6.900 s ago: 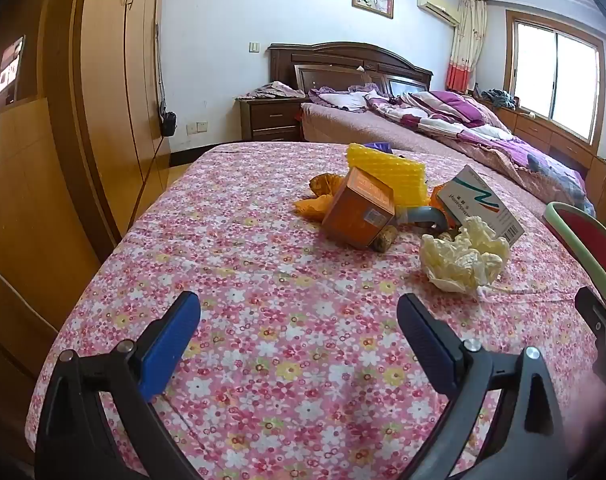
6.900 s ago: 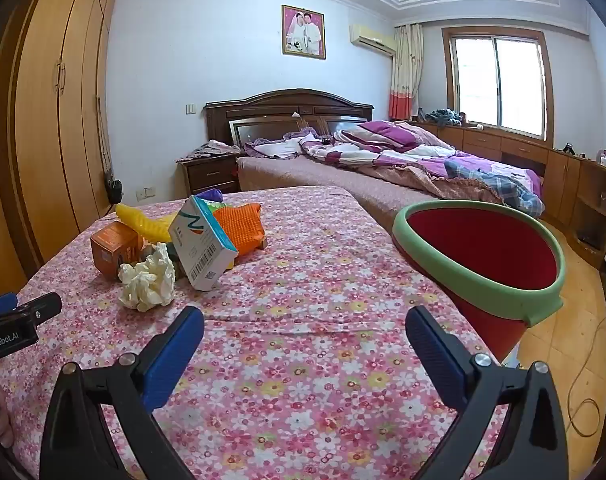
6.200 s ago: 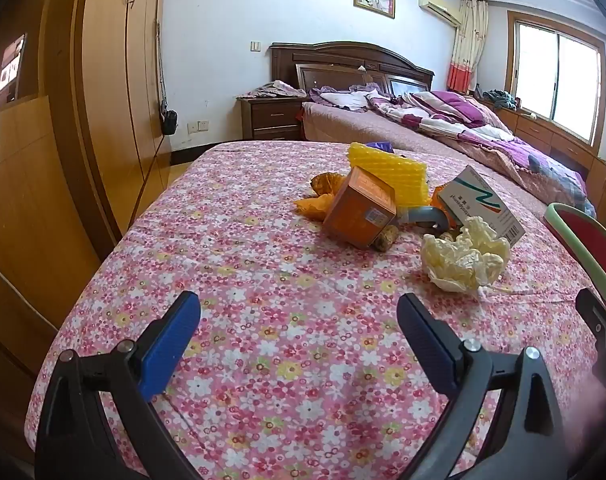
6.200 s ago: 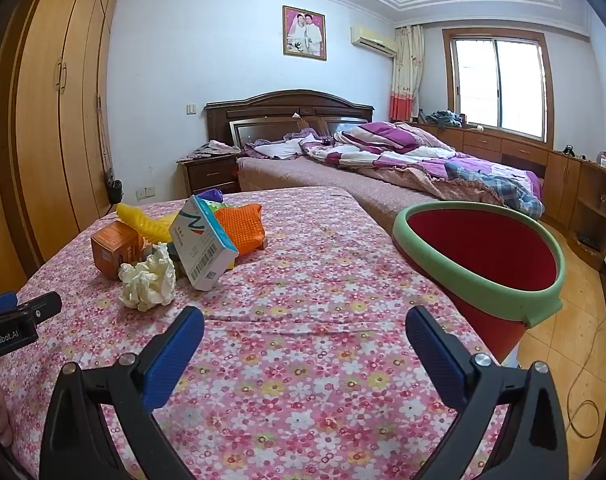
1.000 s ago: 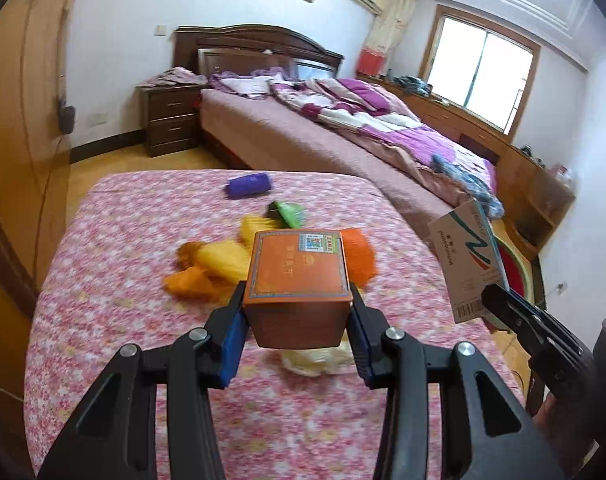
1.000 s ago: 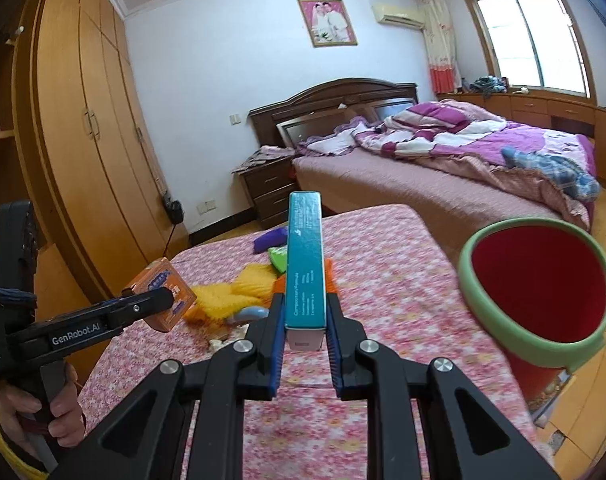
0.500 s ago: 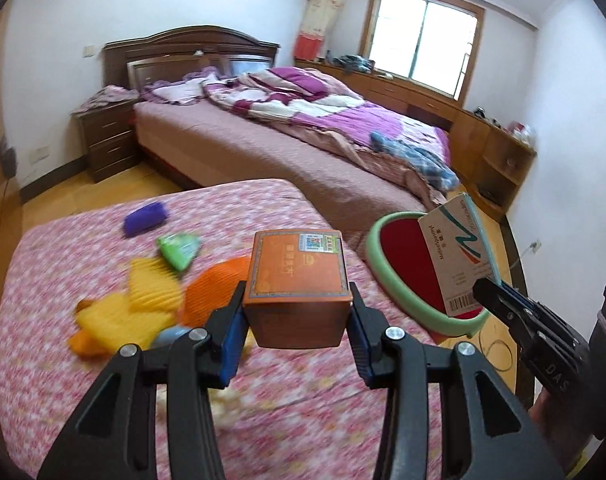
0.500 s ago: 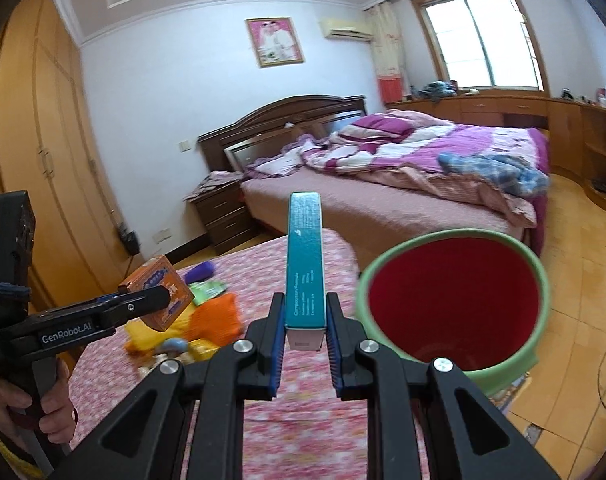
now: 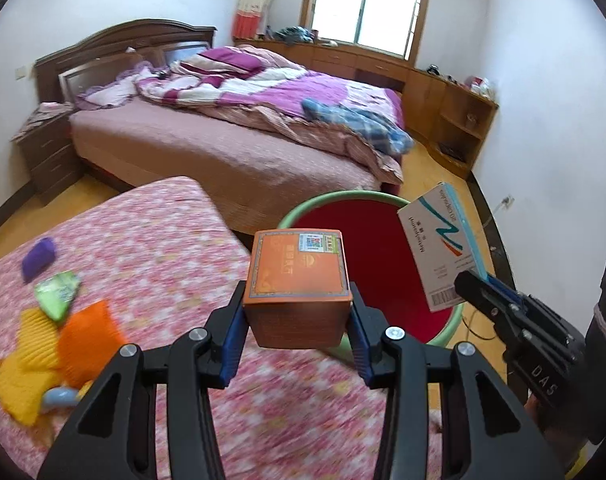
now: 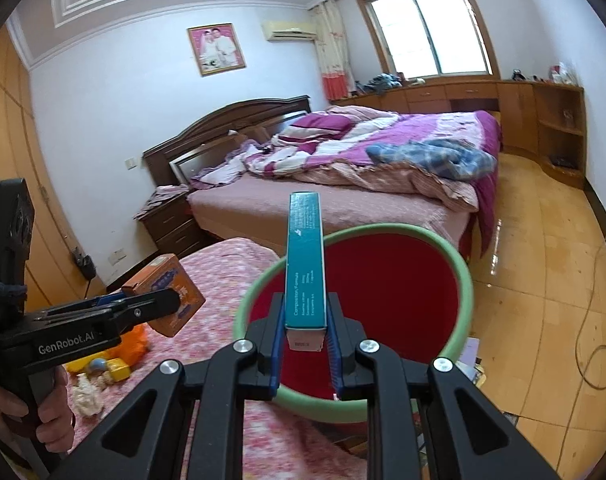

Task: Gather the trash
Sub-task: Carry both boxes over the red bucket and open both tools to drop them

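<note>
While both look light and stiff, the left gripper (image 9: 297,322) clamps an orange carton (image 9: 299,280) by its sides at centre frame, and the right gripper (image 10: 305,338) pinches a teal box (image 10: 305,264) over the red bin (image 10: 403,280).

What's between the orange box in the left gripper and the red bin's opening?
Nothing: in the left wrist view the orange box sits right before the red bin, with no object between.

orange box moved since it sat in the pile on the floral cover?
Yes. The orange box, clamped in the left hand-held gripper, is off the floral cover, toward the red bin.
</note>
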